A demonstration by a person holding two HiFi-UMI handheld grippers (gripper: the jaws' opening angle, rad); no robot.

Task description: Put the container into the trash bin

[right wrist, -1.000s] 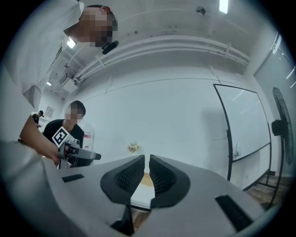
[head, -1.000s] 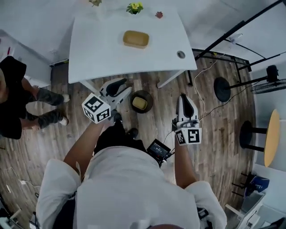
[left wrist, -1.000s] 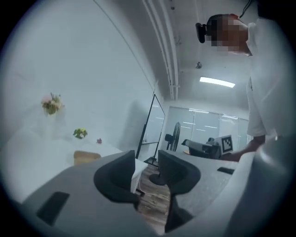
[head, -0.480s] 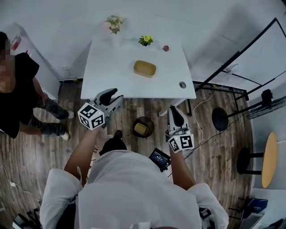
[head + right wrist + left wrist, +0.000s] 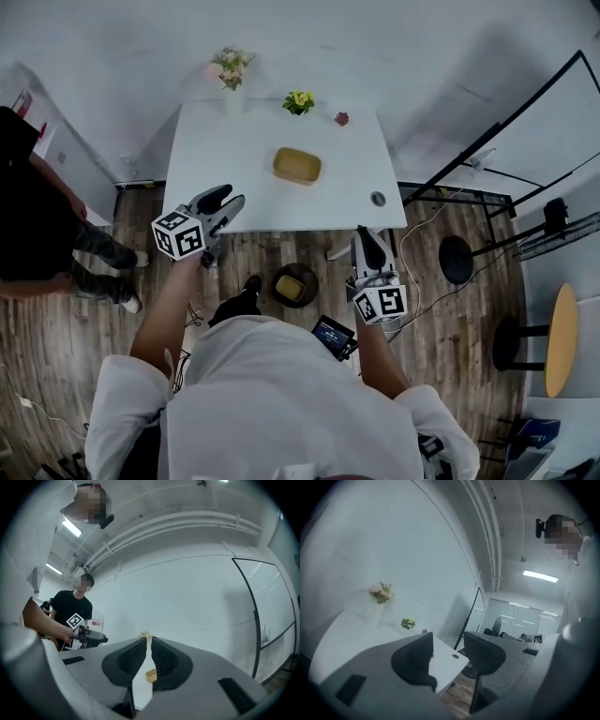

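A yellow container lies on the white table. Below the table's near edge, a dark round trash bin stands on the wood floor with a yellow item inside it. My left gripper hangs at the table's front left edge; its jaws are opening and hold nothing. To the right of the bin, my right gripper points at the table with its jaws shut and empty. The container shows small beyond them.
A person in black stands at the left. A vase of flowers, a yellow flower pot and a small red thing sit at the table's far edge. Black stools and a round yellow table stand right.
Both grippers have moved away from the bin toward the table. The left one went left and up to the table's edge, and its jaws stand wider.
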